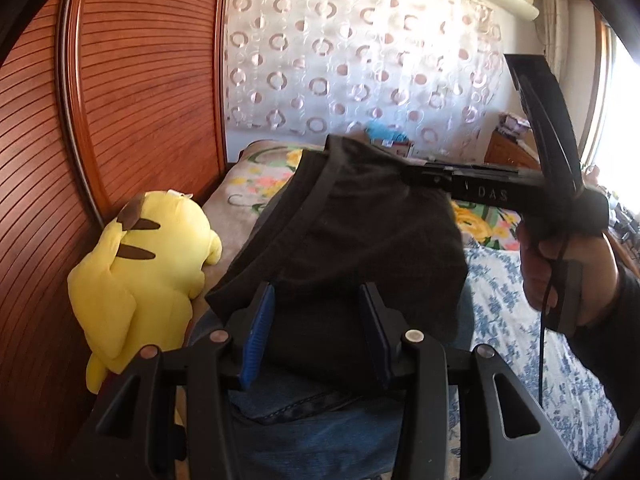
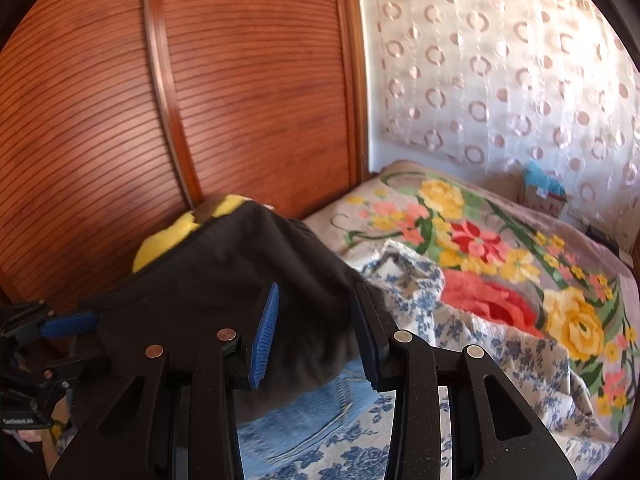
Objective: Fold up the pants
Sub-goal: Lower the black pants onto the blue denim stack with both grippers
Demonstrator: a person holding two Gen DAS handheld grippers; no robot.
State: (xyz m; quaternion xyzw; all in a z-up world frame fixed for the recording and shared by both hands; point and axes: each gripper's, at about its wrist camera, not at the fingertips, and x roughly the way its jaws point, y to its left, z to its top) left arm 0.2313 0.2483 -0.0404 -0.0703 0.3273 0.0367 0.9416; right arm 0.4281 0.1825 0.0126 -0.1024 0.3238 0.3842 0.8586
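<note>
The black pants (image 1: 352, 232) hang bunched in the air above the bed, waistband toward the upper left. My left gripper (image 1: 318, 300) has its jaws apart with the black cloth lying between the blue pads. My right gripper (image 2: 316, 308) also has its jaws apart with the pants (image 2: 240, 280) between them; in the left wrist view it reaches in from the right (image 1: 424, 174), its tip against the cloth. The left gripper shows at the left edge of the right wrist view (image 2: 68, 326). Whether either pad pinches the cloth is unclear.
Blue jeans (image 1: 320, 432) lie under the pants on a blue-flowered sheet (image 1: 520, 320). A yellow plush toy (image 1: 140, 272) sits against the wooden wardrobe (image 1: 140, 100) on the left. A floral blanket (image 2: 500, 248) covers the far bed, with a curtain (image 1: 360, 52) behind.
</note>
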